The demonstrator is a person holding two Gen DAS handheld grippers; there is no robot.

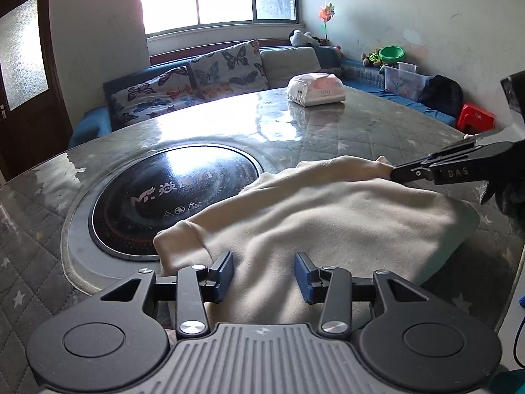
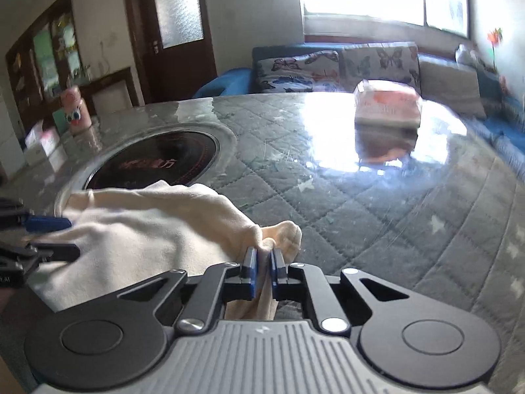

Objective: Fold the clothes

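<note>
Cream garment [image 1: 328, 220] lies bunched on the bench [image 1: 328, 124], its left part overlapping the rim of the inset round cooktop [image 1: 174, 193].

Left wrist view alone shows the left gripper [image 1: 264, 271] with jaws spread, blue pads over the cloth with none of it pinched between them, and the right gripper [image 1: 393, 173] entering from the right edge, tilted down.

Right wrist view alone shows the right gripper [image 2: 262, 259] pressed together, pinching a fold at the garment's far right corner; cloth hangs down between its pads.

A tissue pack [image 1: 315, 90] sits well apart near the bench's far edge. Bare quilted surface extends ahead and to the right of the garment.
</note>
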